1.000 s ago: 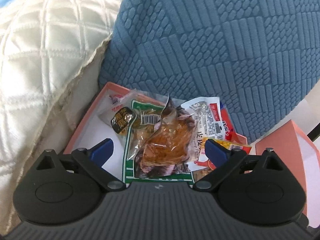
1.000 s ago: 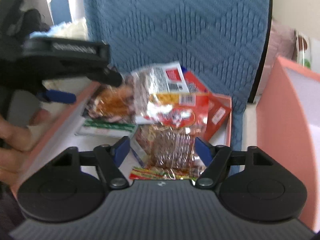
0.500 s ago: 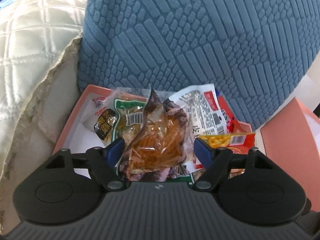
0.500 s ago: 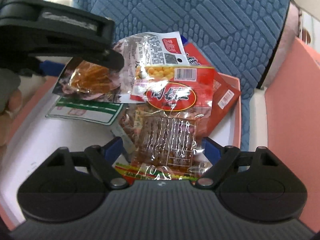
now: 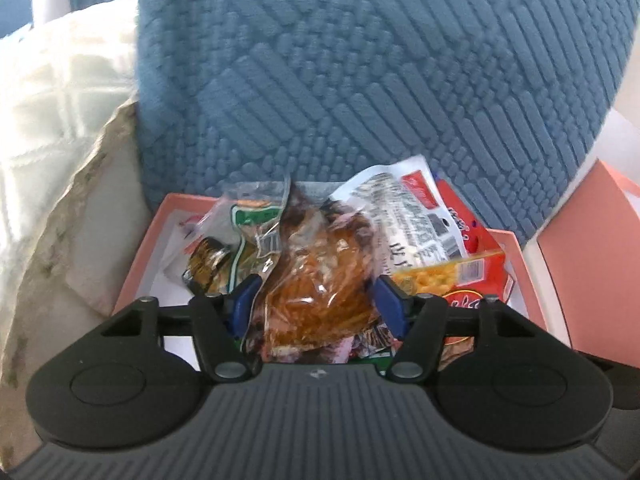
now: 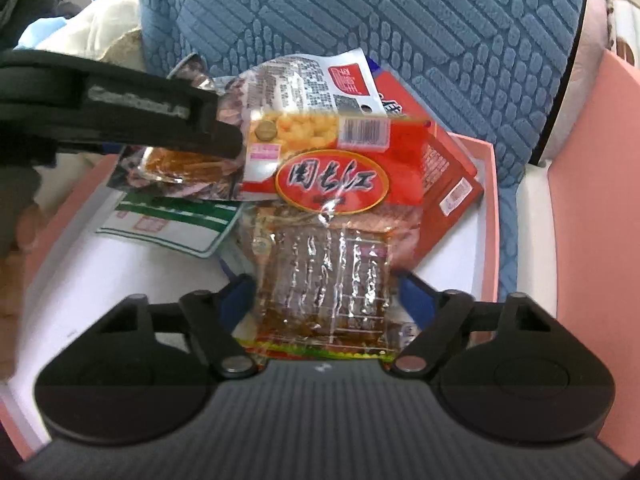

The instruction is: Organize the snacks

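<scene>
A pink box (image 5: 136,264) with a white floor holds a pile of snack packets. My left gripper (image 5: 316,300) has closed on a clear packet of orange-brown snack (image 5: 320,280); it also shows in the right wrist view (image 6: 176,168), under the left gripper's body (image 6: 120,116). My right gripper (image 6: 326,300) has its blue pads against a clear packet of brown strips (image 6: 328,280). Behind lie a red packet with yellow kernels (image 6: 332,160), a white printed packet (image 6: 304,80) and a green-and-white packet (image 6: 172,220).
A large blue textured cushion (image 5: 360,80) stands right behind the box. A cream quilted cushion (image 5: 60,120) lies to the left. A second pink box, or lid, (image 6: 592,200) stands at the right. A hand (image 6: 24,220) holds the left gripper.
Both grippers have narrowed from wide open onto their packets. The left one closed on the orange-brown packet and the right one on the brown strip packet. Both views moved nearer the pile.
</scene>
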`<state>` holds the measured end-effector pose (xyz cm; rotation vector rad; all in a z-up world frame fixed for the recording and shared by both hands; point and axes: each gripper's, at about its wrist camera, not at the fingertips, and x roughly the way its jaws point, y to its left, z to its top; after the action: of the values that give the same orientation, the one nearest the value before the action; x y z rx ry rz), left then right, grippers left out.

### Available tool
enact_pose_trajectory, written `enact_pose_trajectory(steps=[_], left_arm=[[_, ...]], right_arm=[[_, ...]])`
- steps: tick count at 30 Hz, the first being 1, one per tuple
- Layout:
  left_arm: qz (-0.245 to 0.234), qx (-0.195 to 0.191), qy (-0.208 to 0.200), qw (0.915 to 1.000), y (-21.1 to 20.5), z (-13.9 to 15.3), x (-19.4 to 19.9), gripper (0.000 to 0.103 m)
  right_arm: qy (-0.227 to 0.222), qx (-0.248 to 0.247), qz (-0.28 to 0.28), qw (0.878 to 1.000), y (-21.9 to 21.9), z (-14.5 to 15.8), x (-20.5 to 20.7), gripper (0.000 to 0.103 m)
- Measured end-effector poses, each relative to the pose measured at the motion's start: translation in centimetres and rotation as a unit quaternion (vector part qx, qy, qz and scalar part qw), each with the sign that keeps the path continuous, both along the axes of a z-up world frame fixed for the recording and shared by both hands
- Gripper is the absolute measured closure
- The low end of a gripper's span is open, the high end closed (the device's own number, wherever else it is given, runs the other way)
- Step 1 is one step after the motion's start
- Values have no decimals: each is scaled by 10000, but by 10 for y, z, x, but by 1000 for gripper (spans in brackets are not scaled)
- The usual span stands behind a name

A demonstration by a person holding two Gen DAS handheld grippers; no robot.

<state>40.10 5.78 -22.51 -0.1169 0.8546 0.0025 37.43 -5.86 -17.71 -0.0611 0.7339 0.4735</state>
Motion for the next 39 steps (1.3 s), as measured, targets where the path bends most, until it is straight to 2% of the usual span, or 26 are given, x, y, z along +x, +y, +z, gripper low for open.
enact_pose_trajectory(steps=[1, 4, 6, 7, 10, 18, 23, 28, 33, 39], left_arm=[[-4, 17, -22, 10000, -1, 0, 0, 40], [-3, 59, -115, 9999, -3, 0, -4, 46], [1, 5, -172, 9999, -2, 3, -7, 50], [1, -68, -201, 9998, -1, 6, -9, 56], [28, -192, -271, 9994, 2, 11, -15, 58], [277, -486, -607, 9966, 11, 33, -41, 60], [397, -666, -666, 9948, 14, 42, -59, 61], [335, -726, -758, 9939, 10, 53, -80, 62], [356, -674, -873, 9933, 9, 64, -103, 63], [494, -799, -903, 9915, 15, 72, -133, 63]], right_arm=[[2, -11, 15, 10000, 0, 2, -3, 38], [-48, -22, 46, 10000, -1, 7, -9, 43], [-90, 21, 45, 9999, -5, 10, -13, 43], [-136, 19, 39, 9999, -6, 13, -17, 43], [-307, -11, 32, 9995, -7, 20, -29, 44], [-373, 243, -124, 9989, -22, 33, -39, 44], [-375, 403, -289, 9981, -33, 39, -48, 44], [-308, 553, -468, 9969, -40, 43, -61, 43], [-379, 567, -555, 9961, -43, 49, -74, 43], [-516, 623, -534, 9953, -49, 58, -95, 43]])
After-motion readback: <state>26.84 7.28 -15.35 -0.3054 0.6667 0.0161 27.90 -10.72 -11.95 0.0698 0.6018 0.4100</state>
